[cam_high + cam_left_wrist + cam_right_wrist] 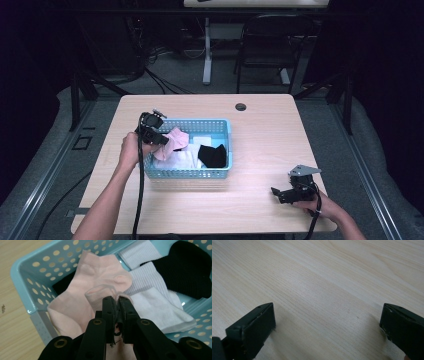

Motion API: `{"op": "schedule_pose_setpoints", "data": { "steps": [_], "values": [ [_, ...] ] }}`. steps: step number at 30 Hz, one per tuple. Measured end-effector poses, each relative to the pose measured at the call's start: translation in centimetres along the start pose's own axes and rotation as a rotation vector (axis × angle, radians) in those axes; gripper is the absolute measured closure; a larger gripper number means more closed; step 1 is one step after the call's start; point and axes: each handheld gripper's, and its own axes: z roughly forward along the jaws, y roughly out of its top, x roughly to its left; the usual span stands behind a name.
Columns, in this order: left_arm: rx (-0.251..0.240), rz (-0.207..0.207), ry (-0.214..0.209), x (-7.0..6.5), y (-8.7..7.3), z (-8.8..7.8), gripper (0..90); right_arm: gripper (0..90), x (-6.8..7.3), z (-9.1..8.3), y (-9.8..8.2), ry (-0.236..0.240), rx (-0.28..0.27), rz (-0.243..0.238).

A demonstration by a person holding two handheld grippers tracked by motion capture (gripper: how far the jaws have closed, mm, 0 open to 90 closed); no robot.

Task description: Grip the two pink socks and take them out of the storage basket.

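Observation:
A light blue perforated basket [220, 126] [23, 277] sits left of the table's middle and holds socks. My left gripper [162, 139] [115, 300] hangs over the basket's left end, shut on a fold of the pink sock [172, 142] [100, 272], which is lifted off the pile. White socks [182, 159] [155, 307] and a black sock [213, 155] [190, 267] lie beside it in the basket. Near the table's front right corner my right gripper [275, 192] [327, 325] rests open, with bare tabletop between its jaws.
The wooden table [260, 135] has a cable hole [241, 106] near its far edge. Behind the table stand a black chair [270, 45] and a desk leg [207, 50]. Cables trail from both grippers over the front edge.

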Motion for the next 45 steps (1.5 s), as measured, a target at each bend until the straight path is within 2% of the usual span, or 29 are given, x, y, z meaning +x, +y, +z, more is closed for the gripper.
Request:
{"op": "schedule_pose_setpoints", "data": {
  "steps": [8, 15, 23, 30, 36, 45],
  "values": [
    [-0.025, 0.009, -0.007, -0.2, 0.5, -1.4, 83.8, 0.0, 0.0, 0.0, 0.0, 0.0, 0.0, 0.0],
    [-0.059, 0.01, -0.038, -0.2, 0.9, -2.8, 83.8, 0.0, 0.0, 0.0, 0.0, 0.0, 0.0, 0.0],
    [-0.08, 0.019, -0.03, -0.1, 1.1, -4.4, 83.8, 0.0, 0.0, 0.0, 0.0, 0.0, 0.0, 0.0],
    [-0.115, 0.01, -0.037, 0.1, 1.3, -6.0, 83.8, 0.0, 0.0, 0.0, 0.0, 0.0, 0.0, 0.0],
    [-0.136, 0.001, -0.022, 0.7, 1.0, -7.4, 83.7, 0.0, 0.0, 0.0, 0.0, 0.0, 0.0, 0.0],
    [-0.177, -0.037, 0.005, 2.5, -0.1, -9.8, 83.8, 0.0, 0.0, 0.0, 0.0, 0.0, 0.0, 0.0]
  ]
}}
